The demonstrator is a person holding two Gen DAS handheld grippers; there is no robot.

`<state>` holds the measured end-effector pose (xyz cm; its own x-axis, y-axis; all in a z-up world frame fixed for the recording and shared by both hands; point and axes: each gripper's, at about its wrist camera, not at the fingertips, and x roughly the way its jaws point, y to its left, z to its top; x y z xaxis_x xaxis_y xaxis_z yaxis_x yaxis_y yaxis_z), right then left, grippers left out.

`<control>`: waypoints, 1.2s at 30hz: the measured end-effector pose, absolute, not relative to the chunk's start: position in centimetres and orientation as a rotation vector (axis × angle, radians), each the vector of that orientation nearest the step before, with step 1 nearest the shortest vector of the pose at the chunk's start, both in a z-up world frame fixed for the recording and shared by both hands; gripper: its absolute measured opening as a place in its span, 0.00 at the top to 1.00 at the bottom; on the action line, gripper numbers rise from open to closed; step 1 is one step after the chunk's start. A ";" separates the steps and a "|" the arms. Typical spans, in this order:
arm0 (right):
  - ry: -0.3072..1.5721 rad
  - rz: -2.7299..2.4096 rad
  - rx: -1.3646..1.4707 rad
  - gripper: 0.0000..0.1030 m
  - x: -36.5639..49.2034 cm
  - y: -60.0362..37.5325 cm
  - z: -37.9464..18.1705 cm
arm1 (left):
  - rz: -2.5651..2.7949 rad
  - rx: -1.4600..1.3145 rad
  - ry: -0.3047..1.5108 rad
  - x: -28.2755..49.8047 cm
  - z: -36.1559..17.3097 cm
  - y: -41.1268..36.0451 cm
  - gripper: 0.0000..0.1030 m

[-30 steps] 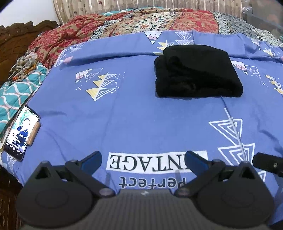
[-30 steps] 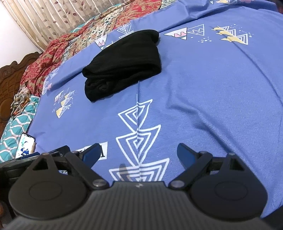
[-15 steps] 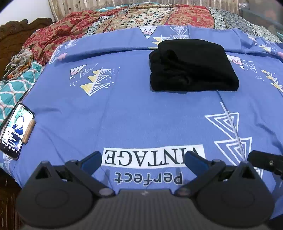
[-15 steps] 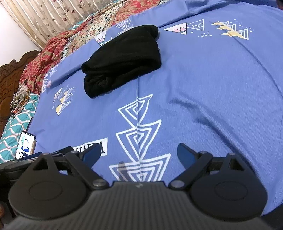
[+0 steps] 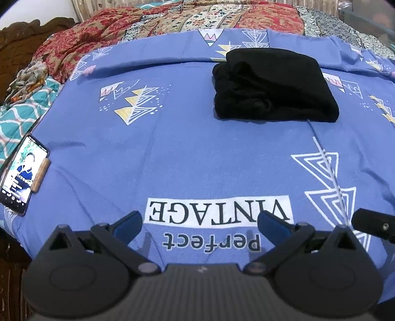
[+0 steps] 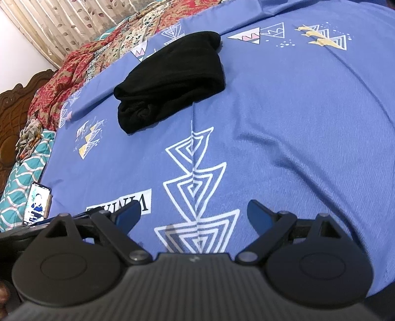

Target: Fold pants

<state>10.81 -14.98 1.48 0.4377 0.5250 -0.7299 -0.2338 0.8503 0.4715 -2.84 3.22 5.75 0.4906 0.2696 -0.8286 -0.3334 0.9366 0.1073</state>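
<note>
Reading "Perfect VINTAGE" on sheet (image 5: 187, 158) | pants (image 5: 274, 86) folded | both grippers agape, empty

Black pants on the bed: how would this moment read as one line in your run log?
black fabric pants: folded bundle on blue printed bedsheet | left gripper: open, empty | right gripper: open, empty | neither touching pants

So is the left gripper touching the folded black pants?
Apart. The left wrist view shows bare blue sheet between the left gripper and folded black pants.

A home bedroom: blue printed bedsheet (image 5: 187, 153), carved wooden headboard (image 6: 9, 111), patterned quilts (image 5: 103, 42), leaf-print curtains (image 6: 64, 22).
</note>
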 end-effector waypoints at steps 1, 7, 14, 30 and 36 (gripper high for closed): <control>1.017 0.481 0.324 0.08 10.8 -15.0 1.5 | 0.368 -0.071 0.994 -2.9 5.7 3.3 0.00; 1.028 0.485 0.326 0.08 10.9 -15.0 1.4 | 0.370 -0.073 0.999 -2.8 5.6 3.4 0.00; 1.038 0.494 0.321 0.08 10.8 -14.9 1.4 | 0.392 -0.060 0.989 -2.9 5.7 3.5 0.00; 1.034 0.493 0.317 0.08 10.8 -15.0 1.6 | 0.426 0.019 0.947 -2.9 6.2 3.3 0.00; 1.025 0.485 0.318 0.08 10.9 -15.1 1.7 | 0.401 -0.001 0.968 -2.9 6.1 3.3 0.00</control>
